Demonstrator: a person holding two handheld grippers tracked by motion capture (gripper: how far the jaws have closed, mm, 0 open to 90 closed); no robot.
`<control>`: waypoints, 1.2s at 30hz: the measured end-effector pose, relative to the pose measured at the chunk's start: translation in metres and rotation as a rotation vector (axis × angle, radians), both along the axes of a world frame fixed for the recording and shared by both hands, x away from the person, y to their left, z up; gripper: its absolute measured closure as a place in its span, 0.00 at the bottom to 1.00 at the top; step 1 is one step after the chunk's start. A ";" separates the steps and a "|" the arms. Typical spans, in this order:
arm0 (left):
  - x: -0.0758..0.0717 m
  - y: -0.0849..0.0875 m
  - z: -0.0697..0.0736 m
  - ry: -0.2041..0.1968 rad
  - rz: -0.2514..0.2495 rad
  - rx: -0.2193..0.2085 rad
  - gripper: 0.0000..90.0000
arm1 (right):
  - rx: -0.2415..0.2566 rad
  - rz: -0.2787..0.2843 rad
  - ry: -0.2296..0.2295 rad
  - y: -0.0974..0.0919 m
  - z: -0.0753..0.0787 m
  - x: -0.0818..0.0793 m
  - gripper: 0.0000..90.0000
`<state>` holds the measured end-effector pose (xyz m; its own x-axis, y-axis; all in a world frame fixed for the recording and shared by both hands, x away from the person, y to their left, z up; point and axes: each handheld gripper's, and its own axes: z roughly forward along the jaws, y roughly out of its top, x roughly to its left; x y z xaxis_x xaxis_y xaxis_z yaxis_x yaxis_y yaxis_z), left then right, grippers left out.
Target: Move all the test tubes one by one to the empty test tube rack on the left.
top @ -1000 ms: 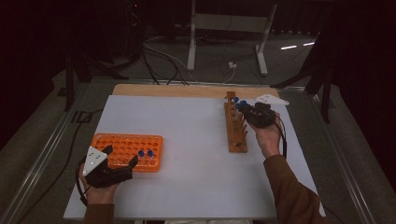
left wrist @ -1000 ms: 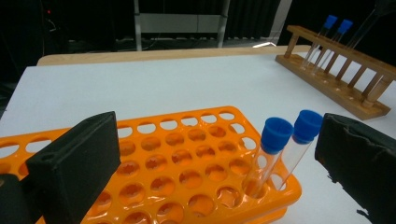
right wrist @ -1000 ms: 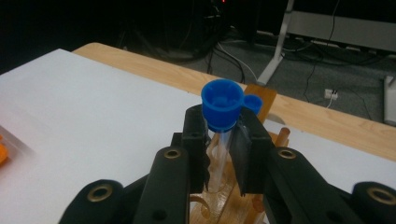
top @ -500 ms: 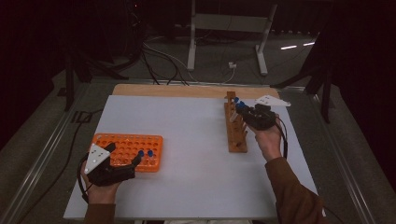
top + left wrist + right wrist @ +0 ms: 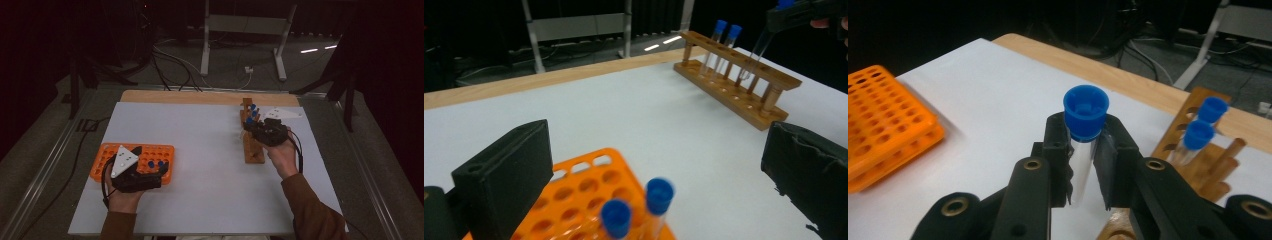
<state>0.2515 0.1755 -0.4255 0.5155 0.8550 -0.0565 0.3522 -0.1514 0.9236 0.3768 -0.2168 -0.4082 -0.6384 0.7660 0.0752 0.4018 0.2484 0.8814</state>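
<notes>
My right gripper (image 5: pixel 256 128) is shut on a clear test tube with a blue cap (image 5: pixel 1086 107), gripped just below the cap. It holds the tube tilted over the wooden rack (image 5: pixel 253 150). The tube's (image 5: pixel 758 47) lower end sits at the rack's top rail (image 5: pixel 744 60). Two blue-capped tubes (image 5: pixel 1204 125) stand at the rack's far end. My left gripper (image 5: pixel 151 161) is open over the near right corner of the orange rack (image 5: pixel 105 157). Two blue-capped tubes (image 5: pixel 634 205) stand in that corner, between the jaws and untouched.
The racks rest on a white sheet (image 5: pixel 200 150) over a wooden table, whose bare strip (image 5: pixel 200 96) runs along the far edge. Cables and a metal stand (image 5: pixel 245 45) lie on the dark floor beyond. Open sheet separates the two racks.
My left gripper has lifted and shifted a little to the right over the orange rack. My right gripper has drawn slightly nearer along the wooden rack, with the tube still in it.
</notes>
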 end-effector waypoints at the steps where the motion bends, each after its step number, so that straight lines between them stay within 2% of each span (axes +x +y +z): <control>1: 0.001 -0.003 0.000 -0.001 -0.008 0.001 0.01 | 0.003 0.005 0.005 0.001 0.000 -0.001 0.85; 9: 0.009 -0.028 0.005 -0.005 -0.060 0.023 0.01 | 0.011 0.057 0.025 0.007 -0.002 -0.012 0.85; 17: 0.013 -0.050 0.007 -0.010 -0.102 0.024 0.02 | 0.028 0.114 0.049 0.017 -0.002 -0.022 0.85; 24: 0.016 -0.064 0.003 0.001 -0.132 0.022 0.02 | 0.052 0.162 0.058 0.024 -0.002 -0.035 0.85; 33: 0.019 -0.083 -0.001 0.011 -0.179 0.030 0.07 | 0.047 0.218 0.063 0.038 0.000 -0.047 0.85; 36: 0.020 -0.090 -0.002 0.026 -0.199 0.044 0.09 | 0.044 0.240 0.065 0.045 0.001 -0.051 0.85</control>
